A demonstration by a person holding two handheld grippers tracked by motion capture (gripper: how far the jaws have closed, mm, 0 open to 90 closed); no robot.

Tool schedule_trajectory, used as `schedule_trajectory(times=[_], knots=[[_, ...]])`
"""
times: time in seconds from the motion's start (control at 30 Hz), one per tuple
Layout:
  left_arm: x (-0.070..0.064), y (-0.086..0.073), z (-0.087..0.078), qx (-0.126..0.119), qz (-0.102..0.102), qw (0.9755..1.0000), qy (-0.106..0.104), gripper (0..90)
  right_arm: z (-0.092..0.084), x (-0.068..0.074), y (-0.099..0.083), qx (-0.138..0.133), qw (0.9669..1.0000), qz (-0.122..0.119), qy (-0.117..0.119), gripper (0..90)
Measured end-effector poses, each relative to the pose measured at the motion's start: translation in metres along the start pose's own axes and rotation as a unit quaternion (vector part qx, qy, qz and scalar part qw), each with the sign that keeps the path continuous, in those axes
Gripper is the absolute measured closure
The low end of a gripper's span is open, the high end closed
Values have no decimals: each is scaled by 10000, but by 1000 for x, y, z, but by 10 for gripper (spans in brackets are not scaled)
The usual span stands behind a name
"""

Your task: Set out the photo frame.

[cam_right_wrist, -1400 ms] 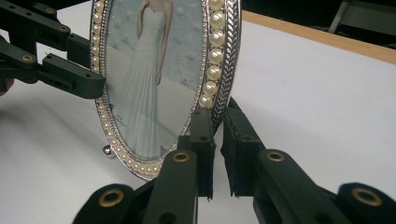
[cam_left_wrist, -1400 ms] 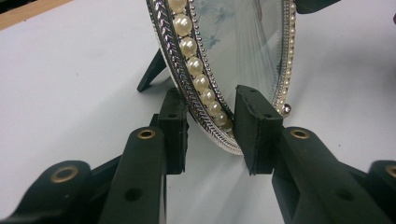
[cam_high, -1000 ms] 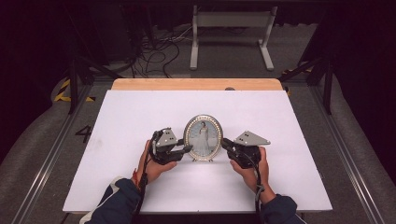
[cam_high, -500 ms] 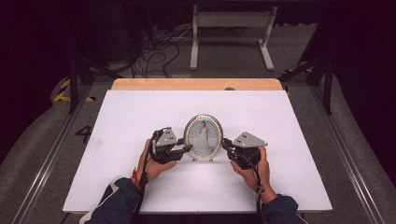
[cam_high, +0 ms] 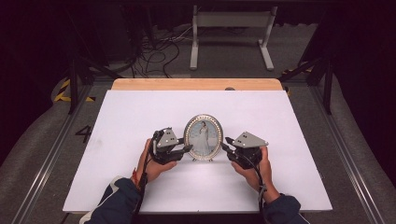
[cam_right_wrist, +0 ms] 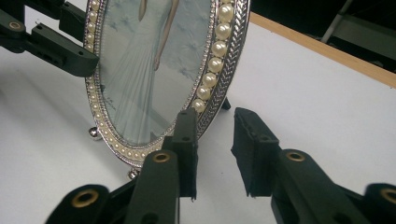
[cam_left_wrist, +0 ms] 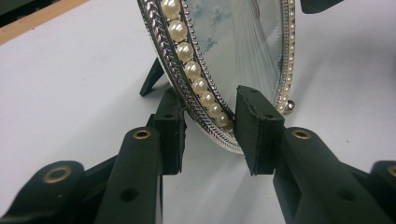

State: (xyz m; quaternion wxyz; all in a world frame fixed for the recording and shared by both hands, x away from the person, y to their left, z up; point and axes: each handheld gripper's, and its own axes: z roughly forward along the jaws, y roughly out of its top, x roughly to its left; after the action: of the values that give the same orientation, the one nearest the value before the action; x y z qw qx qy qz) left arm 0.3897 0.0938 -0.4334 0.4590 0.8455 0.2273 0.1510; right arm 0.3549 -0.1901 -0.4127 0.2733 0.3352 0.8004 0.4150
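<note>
Oval picture frame [cam_high: 203, 137]: standing upright near the middle of the white table [cam_high: 140, 112], propped on its rear strut, long axis vertical, glass face turned toward the near edge.

Left gripper [cam_high: 187, 149]: we find it touching the frame's left rim low down; in the left gripper view its two pads straddle the pearl-beaded edge [cam_left_wrist: 196, 79], one behind and one in front, a gap showing at the front pad. We cannot tell whether it pinches or merely brackets the rim.

Right gripper [cam_high: 225, 143]: just beside the frame's right rim. Its jaws have just been opening; in the right gripper view the rim [cam_right_wrist: 219, 65] sits at the inner pad, not pressed between the two, so we list it as released.

Relation governing the next move, in our judgement: frame lies between both tongs, left one nearer.
</note>
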Motion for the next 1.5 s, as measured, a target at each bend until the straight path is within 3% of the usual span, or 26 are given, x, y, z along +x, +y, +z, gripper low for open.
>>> schedule_trajectory(times=[0.23, 0.4, 0.47, 0.63, 0.8, 1.03, 1.13, 1.23, 1.5], knots=[[-2, 2, -4, 1, 78, 9999, 108, 560, -2, -2, 0, 97, 9999, -46, 61, 555], [-2, 3, -7, -29, 67, 9999, 80, 392, 0, -3, 1, 265, 9996, -135, 21, 396], [-2, 3, -6, 54, 118, 9997, 186, 315, -1, -6, 0, 249, 9997, -29, 48, 327], [1, 2, -2, 181, 26, 9997, 169, 170, 2, -8, -2, 270, 9996, 49, -2, 199], [4, 0, -2, 93, -68, 9998, 147, 107, 4, -8, -4, 245, 9996, 96, 122, 93], [3, 0, -3, 175, 122, 9997, 132, 67, 7, -6, -5, 349, 9993, -3, 133, 61], [1, 2, -6, 124, 216, 9994, 234, 82, 6, -5, -5, 354, 9993, -18, 118, 78], [-1, 3, -8, 223, 381, 9985, 332, 103, 7, -3, -5, 463, 9988, -128, 65, 107], [-2, 1, -11, 358, 494, 9974, 373, 104, 8, 1, -6, 616, 9978, -258, 23, 119]])
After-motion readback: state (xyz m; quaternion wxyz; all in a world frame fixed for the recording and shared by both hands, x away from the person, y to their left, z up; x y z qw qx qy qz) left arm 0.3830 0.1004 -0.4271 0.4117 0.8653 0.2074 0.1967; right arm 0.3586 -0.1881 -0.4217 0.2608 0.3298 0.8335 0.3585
